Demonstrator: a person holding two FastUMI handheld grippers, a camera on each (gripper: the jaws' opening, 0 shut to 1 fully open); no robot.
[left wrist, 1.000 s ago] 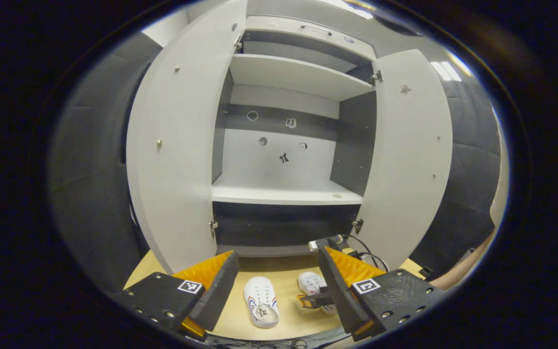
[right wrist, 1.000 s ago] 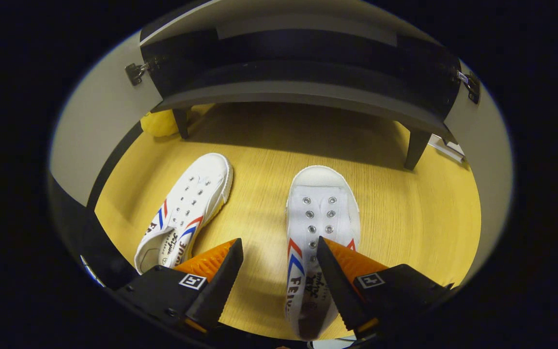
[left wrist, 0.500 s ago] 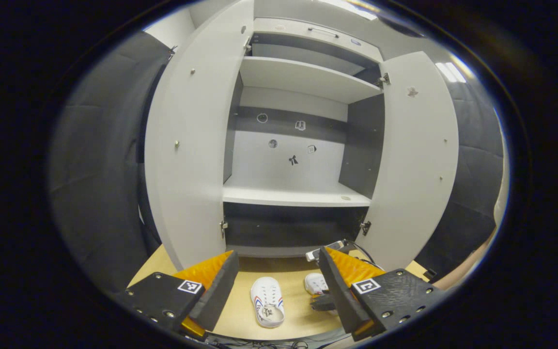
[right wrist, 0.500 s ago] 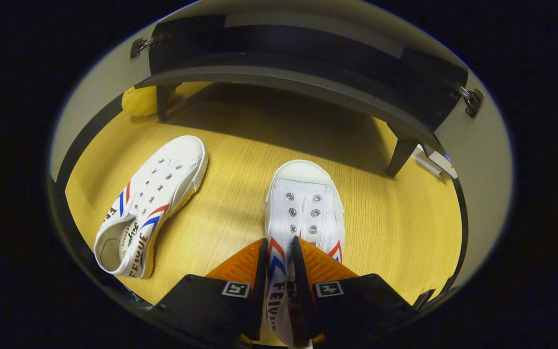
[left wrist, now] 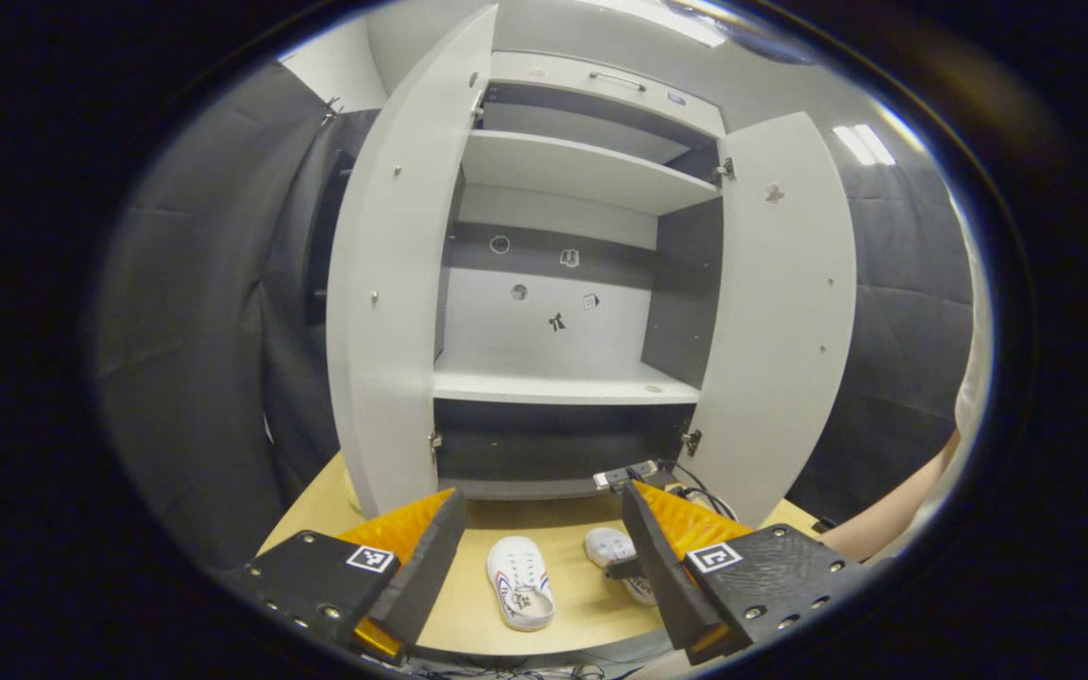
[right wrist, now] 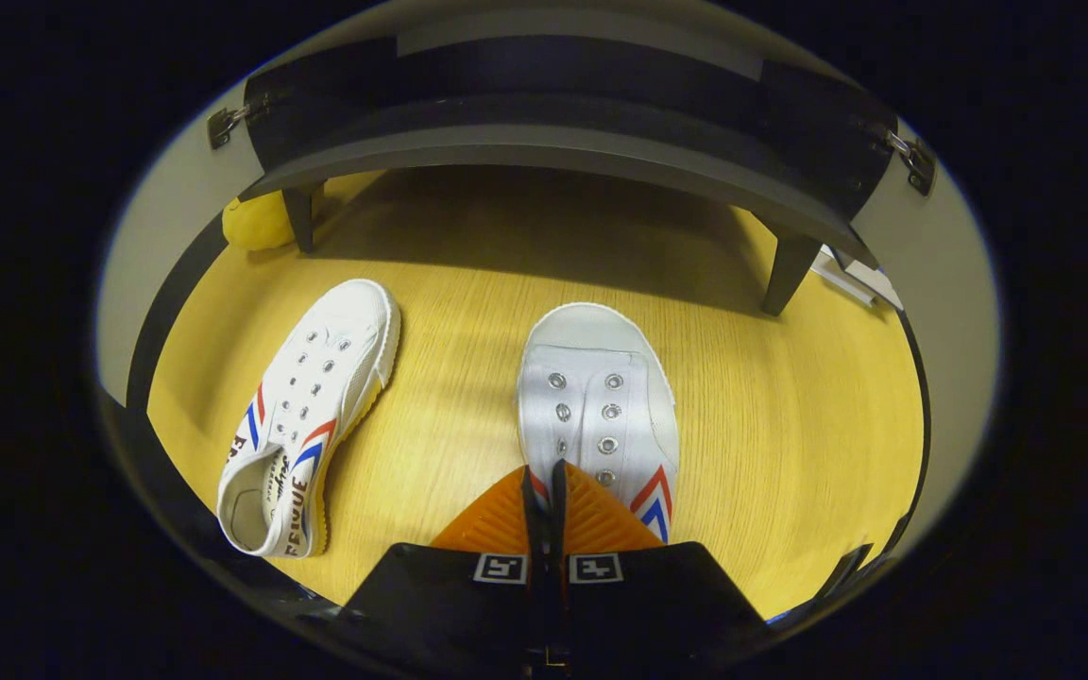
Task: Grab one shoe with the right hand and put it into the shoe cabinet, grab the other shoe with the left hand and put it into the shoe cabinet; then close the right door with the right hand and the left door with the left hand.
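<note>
With its fingers pinched onto the side wall of the near shoe (right wrist: pixel 598 397), the right gripper (right wrist: pixel 545 491) has only a thin canvas bite in front of the shoe cabinet (left wrist: pixel 563 387); lifting carelessly could let it slip free.

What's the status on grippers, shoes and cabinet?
Right gripper jaws shut on right white canvas shoe, shoe on wooden floor. Left gripper open, idle. Grey shoe cabinet doors open, nothing blocking.

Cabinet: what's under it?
Under the cabinet, between its legs, lies shadowed wooden floor, with something yellow by the left leg. Farther back is hidden.
</note>
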